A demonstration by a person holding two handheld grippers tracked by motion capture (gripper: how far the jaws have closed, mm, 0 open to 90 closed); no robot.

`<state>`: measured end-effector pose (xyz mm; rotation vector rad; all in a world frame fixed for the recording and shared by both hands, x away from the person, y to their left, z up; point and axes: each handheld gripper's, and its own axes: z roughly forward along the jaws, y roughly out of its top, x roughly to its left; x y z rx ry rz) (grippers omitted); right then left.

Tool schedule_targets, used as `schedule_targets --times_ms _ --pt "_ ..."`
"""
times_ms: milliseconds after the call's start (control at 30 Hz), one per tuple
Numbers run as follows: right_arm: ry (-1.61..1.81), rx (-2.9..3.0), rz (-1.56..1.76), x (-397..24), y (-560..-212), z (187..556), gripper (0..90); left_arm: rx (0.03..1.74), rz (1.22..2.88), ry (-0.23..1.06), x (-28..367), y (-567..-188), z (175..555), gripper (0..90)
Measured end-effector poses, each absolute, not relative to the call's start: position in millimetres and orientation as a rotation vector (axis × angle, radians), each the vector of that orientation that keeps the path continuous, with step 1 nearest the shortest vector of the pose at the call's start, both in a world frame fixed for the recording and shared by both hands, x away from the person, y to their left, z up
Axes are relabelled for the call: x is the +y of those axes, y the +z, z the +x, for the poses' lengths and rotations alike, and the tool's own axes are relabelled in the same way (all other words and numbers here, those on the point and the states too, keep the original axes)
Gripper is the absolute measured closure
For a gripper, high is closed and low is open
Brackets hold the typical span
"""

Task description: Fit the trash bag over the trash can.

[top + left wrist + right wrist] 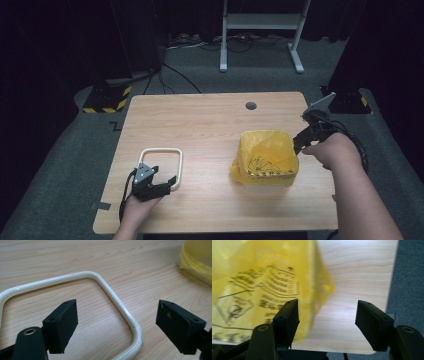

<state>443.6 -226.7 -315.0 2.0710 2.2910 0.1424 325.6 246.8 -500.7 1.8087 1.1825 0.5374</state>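
A yellow plastic bag [266, 156] with black print lines a small bin right of the table's middle; its printed side [259, 285] hangs close in the right gripper view. My right gripper [301, 142] is open at the bag's right rim, one jaw against the plastic, nothing held. A cream-white ring frame [161, 165] with rounded corners lies flat at the front left. My left gripper [165, 184] stands open over the near right corner of the ring frame [120, 307], its jaws either side of the tube and apart from it.
The light wooden table [210, 120] has a round cable hole [251, 106] at the back. Its right edge [390, 277] drops to grey carpet. A white stand's legs [260, 35] and cables lie on the floor beyond the table.
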Motion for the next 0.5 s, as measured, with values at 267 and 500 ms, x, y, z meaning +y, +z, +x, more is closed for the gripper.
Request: schedule_targets --times_ms 267,500 --pt "0.126 2.343 2.047 -186 -318 444 37.3 1.180 1.823 0.510 245 -502 329 19.7" --pt "0.102 2.420 1.995 -144 -328 444 40.2 1.175 1.840 0.516 244 -503 328 19.8"
